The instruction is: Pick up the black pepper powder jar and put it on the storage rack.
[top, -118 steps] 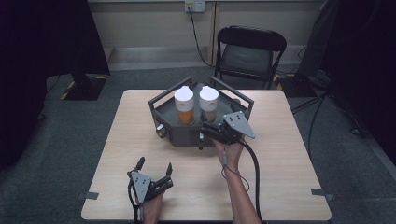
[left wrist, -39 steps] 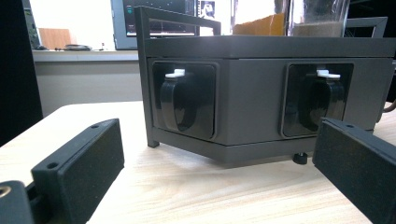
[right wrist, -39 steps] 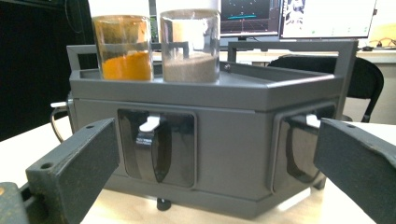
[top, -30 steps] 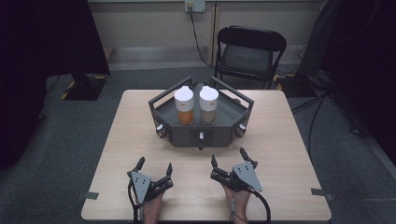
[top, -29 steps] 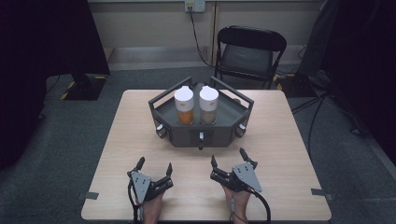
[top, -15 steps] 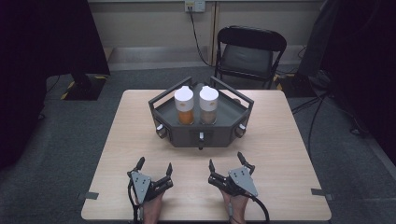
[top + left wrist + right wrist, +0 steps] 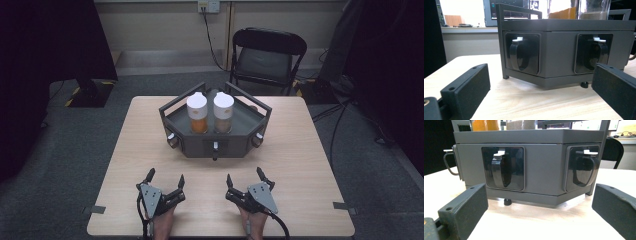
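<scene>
A dark grey six-sided box [image 7: 200,146] stands at the table's middle back, with rail handles on its top. On it stand two white-lidded jars, one with orange contents [image 7: 197,112] and one with tan contents [image 7: 223,111]. My left gripper [image 7: 165,176] rests open near the front edge, left of centre. My right gripper [image 7: 244,175] rests open beside it, right of centre. Both point at the box and hold nothing. In the left gripper view the box [image 7: 559,50] shows two black latch handles [image 7: 520,53] between the open jaws. In the right gripper view the box [image 7: 544,162] shows two more handles [image 7: 501,168].
The light wood table [image 7: 300,150] has bare room on both sides of the box and between the box and the grippers. A black folding chair [image 7: 267,55] stands behind the table. Cables lie on the floor at the right.
About four seconds ago my right gripper was up at the box's front; it has drawn back to the table's front edge and settled there. The left gripper has not moved.
</scene>
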